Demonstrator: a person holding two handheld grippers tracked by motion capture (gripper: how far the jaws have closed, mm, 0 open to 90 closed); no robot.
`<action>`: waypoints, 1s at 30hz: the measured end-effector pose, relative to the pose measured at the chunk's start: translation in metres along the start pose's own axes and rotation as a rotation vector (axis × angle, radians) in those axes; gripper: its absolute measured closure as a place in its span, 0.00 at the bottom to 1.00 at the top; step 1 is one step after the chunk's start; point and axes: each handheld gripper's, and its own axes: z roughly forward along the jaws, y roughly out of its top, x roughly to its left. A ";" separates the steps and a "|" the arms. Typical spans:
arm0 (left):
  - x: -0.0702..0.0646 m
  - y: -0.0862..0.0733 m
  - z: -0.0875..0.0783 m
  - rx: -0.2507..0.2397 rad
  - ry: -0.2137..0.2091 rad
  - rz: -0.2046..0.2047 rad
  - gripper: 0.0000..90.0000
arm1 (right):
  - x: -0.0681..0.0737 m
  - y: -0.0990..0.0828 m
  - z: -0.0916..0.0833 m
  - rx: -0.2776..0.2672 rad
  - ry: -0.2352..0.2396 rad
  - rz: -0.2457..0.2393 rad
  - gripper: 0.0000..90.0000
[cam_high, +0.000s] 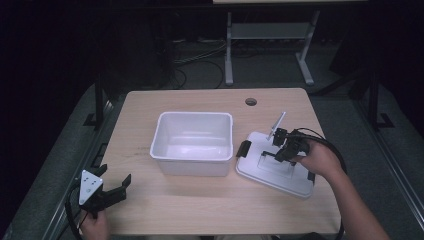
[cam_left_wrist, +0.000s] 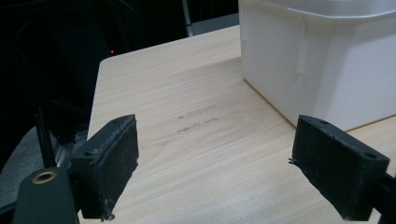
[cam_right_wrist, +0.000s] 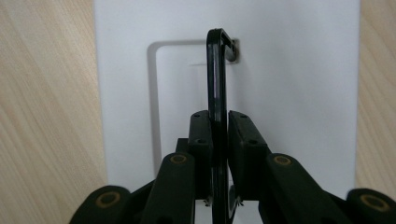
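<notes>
A: What's on the table (cam_high: 165, 200) from where you sit?

B: I see the white bin (cam_high: 194, 142) at its middle, empty and open. Just right of it lies the white lid (cam_high: 260, 172), flat, with black clips at its ends.

A: And your right gripper (cam_high: 277, 150)?

B: I've got it clenched on the lid's black handle (cam_right_wrist: 217, 79), which stands up thin between the pads.

A: The left one?

B: My left gripper (cam_high: 112, 187) sits at the near left corner, jaws spread wide, gripping nothing, well apart from the bin
</notes>
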 end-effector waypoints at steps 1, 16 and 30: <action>0.000 0.000 0.000 -0.001 0.001 -0.001 0.16 | -0.001 0.000 0.000 0.001 -0.002 -0.001 0.89; 0.000 0.000 0.000 -0.001 0.000 -0.002 0.16 | -0.009 -0.002 -0.001 -0.017 0.011 0.020 0.90; 0.000 0.000 0.000 -0.003 0.000 -0.004 0.16 | -0.017 0.002 -0.002 0.001 0.032 -0.019 0.94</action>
